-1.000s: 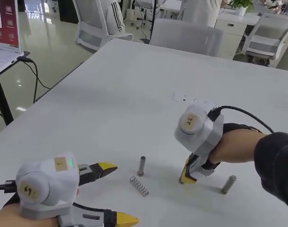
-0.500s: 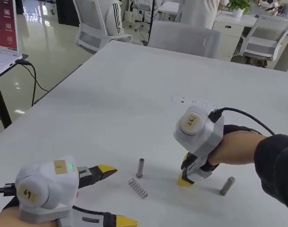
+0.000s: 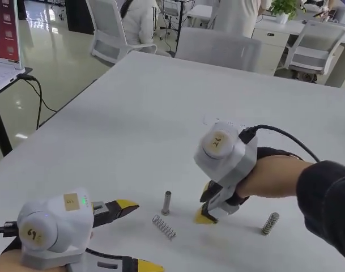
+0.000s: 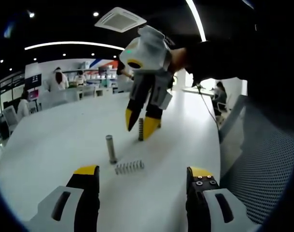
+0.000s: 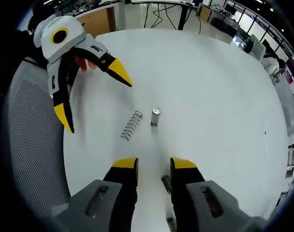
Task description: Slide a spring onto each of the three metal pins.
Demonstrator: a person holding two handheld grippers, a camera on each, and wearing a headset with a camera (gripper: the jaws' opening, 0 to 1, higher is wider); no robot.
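One metal pin (image 3: 166, 202) stands upright on the white table (image 3: 161, 113). A spring (image 3: 163, 226) lies just in front of it, seen also as the spring (image 4: 129, 166) beside the pin (image 4: 110, 149). A second spring (image 3: 269, 222) lies further right, behind my right gripper. My right gripper (image 3: 206, 207) points down at the table right of the pin, its jaws a little apart with nothing between them. In its own view the right gripper (image 5: 154, 164) faces the pin (image 5: 155, 116). My left gripper (image 3: 138, 235) rests wide open and holds nothing, short of the near spring.
A white power strip (image 3: 231, 122) lies further back on the table. Grey office chairs (image 3: 217, 48) stand at the far edge. A laptop (image 3: 2, 56) sits on a side desk at the left. The table's left edge runs diagonally past it.
My right gripper has slid left over the table, closer to the pin and away from the right-hand spring. The left gripper, the pin and both springs stay where they were.
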